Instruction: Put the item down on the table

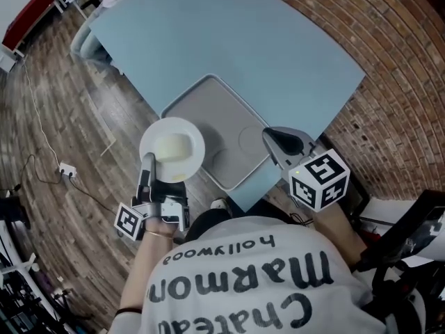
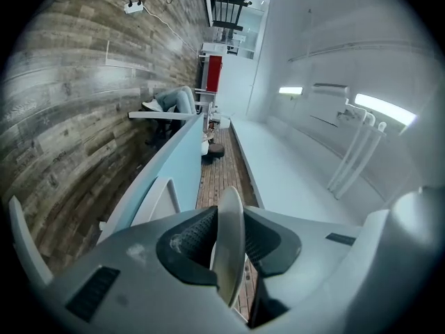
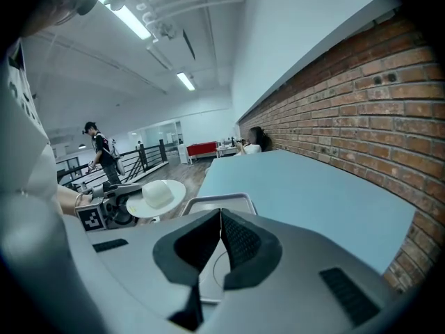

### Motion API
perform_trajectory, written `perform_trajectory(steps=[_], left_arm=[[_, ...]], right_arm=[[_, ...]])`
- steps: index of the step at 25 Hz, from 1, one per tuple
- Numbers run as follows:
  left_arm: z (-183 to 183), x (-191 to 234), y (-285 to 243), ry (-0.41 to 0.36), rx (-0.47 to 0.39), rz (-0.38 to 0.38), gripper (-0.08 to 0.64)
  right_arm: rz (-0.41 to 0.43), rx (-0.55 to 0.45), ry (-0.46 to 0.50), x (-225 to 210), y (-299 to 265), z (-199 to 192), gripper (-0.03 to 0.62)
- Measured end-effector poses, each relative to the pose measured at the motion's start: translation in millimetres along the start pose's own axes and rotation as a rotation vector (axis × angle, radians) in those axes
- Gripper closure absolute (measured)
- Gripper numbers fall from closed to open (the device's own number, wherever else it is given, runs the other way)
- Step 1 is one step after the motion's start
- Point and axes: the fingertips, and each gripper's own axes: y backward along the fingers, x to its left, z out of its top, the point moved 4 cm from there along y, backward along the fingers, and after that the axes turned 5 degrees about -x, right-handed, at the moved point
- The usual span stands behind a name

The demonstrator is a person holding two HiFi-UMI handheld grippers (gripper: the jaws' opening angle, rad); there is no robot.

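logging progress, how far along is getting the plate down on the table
Done: the left gripper is shut on the round white plate, at its rim. In hand: plate held in the air by the grey rectangular tray on the light blue table. Left: setting it down, releasing. The right gripper is shut, empty.

Left of tray [image 1: 224,108] on table [image 1: 229,33]: plate [image 1: 172,148]

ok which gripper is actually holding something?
The left gripper: its jaws clamp the rim of the white plate. The right gripper has its jaws together, nothing between.
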Motion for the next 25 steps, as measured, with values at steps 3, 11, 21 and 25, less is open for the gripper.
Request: perform_trajectory(steps=[3,11,21,25], left_arm=[[-1,13,-5,-0.061,0.014,0.006,0.482],[-1,53,-8,-0.071,-0.072,0.053,0.482],[5,71,-3,-0.100,-0.103,0.159,0.482],[8,69,-7,-0.149,-0.089,0.164,0.482]], right_arm=[[0.012,0.021,0.002,-13,-5,-2,0.583],[0.064,0.079,0.031,-48,-19,3,0.583],[0.109,0.110,0.042,-52,-36,1,0.581],[0.114,0.114,0.047,-48,-39,2,0.581]])
